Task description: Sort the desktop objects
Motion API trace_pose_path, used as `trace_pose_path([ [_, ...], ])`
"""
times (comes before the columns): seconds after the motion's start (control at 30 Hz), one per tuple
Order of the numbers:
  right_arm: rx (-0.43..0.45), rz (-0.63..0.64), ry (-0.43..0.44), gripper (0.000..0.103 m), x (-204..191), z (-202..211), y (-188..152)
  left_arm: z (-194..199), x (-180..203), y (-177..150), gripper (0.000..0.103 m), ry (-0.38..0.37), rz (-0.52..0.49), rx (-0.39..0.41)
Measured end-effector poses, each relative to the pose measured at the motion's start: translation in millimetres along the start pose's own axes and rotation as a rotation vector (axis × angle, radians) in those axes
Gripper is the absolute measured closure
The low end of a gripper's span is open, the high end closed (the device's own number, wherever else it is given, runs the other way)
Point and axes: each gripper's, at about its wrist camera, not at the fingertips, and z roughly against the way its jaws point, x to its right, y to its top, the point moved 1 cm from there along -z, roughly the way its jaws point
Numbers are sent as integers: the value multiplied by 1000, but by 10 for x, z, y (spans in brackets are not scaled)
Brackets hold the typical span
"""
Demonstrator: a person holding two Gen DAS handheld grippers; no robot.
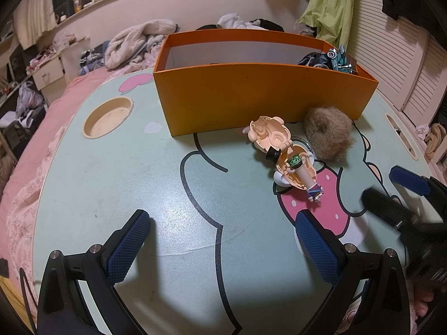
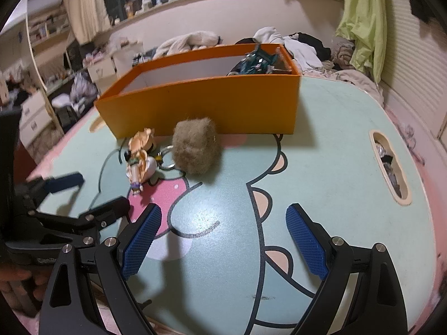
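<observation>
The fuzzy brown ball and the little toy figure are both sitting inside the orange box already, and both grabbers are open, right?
Not quite. The fuzzy brown ball and the little toy figure are on the table, just in front of the orange box, not inside it; the right wrist view shows this. Yes, the left gripper and right gripper are open.

A lived-in bedroom: pink bedding (image 1: pixel 56 117), heaped clothes (image 1: pixel 139 39) and a cartoon lap table (image 1: pixel 139 181).
</observation>
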Motion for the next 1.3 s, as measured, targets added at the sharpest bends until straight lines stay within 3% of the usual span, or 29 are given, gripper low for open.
trace_pose_path([
  [0.13,75,-67,73,20,76,132,130,0,-5,0,0,0,0,1],
  [0.27,78,-79,130,32,-51,59,320,2,8,-9,0,0,0,0],
  [0.43,49,-63,99,33,-203,-186,502,3,14,-13,0,1,1,1],
  [0.47,19,-55,98,46,-231,-263,509,3,14,-13,0,1,1,1],
  [0.5,-10,-50,105,70,-247,-331,499,3,16,-16,0,1,1,2],
  [0.53,-29,-51,118,80,-235,-368,479,4,16,-16,0,1,1,2],
  [0.7,56,-105,167,81,-77,-164,364,23,22,1,0,2,0,3],
  [0.83,125,-114,151,81,-10,36,285,108,34,35,1,-30,0,18],
  [1.07,228,-136,104,81,45,251,288,67,240,475,2,-51,-44,53],
  [1.17,229,-150,106,81,74,259,307,-121,267,549,29,-57,-35,10],
  [1.23,217,-156,106,81,82,232,307,-134,253,536,59,-74,-37,31],
  [1.3,208,-167,110,81,110,209,311,-97,222,493,69,-106,-27,42],
])
